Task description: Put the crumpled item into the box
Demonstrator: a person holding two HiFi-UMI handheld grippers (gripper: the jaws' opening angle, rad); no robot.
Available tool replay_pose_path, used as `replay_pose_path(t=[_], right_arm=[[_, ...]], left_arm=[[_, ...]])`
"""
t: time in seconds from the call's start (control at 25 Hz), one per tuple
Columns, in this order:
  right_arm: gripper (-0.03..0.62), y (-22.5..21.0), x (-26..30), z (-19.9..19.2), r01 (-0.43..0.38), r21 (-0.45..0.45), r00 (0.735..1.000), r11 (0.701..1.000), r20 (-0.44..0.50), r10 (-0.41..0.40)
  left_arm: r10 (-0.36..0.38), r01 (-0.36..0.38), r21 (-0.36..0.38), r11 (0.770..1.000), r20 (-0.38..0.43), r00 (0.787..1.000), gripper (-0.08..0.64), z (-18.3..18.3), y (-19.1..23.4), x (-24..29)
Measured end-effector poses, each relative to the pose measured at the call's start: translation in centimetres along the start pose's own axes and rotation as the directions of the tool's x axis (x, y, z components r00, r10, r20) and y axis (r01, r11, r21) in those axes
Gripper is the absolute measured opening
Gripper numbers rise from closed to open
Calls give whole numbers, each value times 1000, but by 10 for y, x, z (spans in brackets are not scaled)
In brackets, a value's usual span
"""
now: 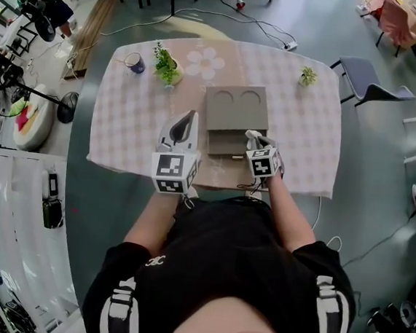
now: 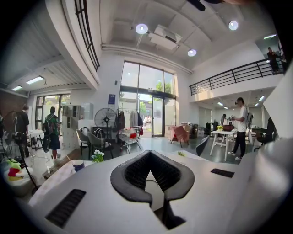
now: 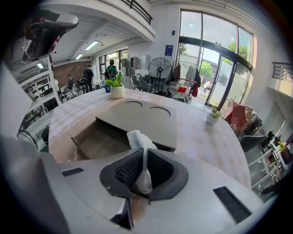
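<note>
The checked table carries the grey box, which stands open toward me. My left tongs are pressed together and empty, just left of it. My right tongs pinch the crumpled white tissue over the box's open part.

Worktop: rounded corners, covered by a pale pink checked cloth.

- Far left corner: cup, upright.
- Just right of the cup: plant in a white pot.
- Far edge, about midway: white flower mat, lying flat, just beside the plant.
- Far right corner: small plant, well apart from the rest.
- Centre: grey box, two round marks on its top. Its open part is toward the near edge.
</note>
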State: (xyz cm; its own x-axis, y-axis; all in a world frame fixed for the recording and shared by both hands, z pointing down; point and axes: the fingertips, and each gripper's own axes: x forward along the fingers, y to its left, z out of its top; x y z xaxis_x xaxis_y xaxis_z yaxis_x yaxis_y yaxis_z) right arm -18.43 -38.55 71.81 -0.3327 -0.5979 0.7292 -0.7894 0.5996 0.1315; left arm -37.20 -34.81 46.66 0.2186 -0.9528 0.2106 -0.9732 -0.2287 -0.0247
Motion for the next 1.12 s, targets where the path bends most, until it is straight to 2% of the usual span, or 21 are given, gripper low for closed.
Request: replay_pose_path(t=[0.2,0.32,0.44,0.56,0.8,0.96,1.04,1.12], right_arm=[[33,-6,10,-7,2,15,999,1000,-34,-1],[37,-2,12,-8,-26,26,998,999,-48,27],[90,4,14,-11,-68,62,996,996,-60,72],[103,4,10,-1,-78,85,997,993,-16,79],[103,-18,-17,41,-37,151,987,988,162,12],[101,-35,-54,82,-33,199,952,979,304,-30],[101,-46,-81,109,-6,202,914,979,399,-77],[100,-54,-112,137,20,200,862,980,494,-118]], left_arm=[[0,0,0,1000,-4,1000,-9,0,-1,2],[0,0,1,1000,-5,1000,-8,1,-1,3],[-4,4,1,1000,-5,1000,-8,1,0,5],[-11,11,1,1000,-4,1000,-8,-1,0,9],[-29,29,4,1000,0,1000,-8,-1,-3,17],[-47,47,5,999,6,999,-9,1,-10,22],[-57,57,7,998,8,998,-8,3,-14,25],[-66,66,10,998,10,998,-8,4,-17,28]])
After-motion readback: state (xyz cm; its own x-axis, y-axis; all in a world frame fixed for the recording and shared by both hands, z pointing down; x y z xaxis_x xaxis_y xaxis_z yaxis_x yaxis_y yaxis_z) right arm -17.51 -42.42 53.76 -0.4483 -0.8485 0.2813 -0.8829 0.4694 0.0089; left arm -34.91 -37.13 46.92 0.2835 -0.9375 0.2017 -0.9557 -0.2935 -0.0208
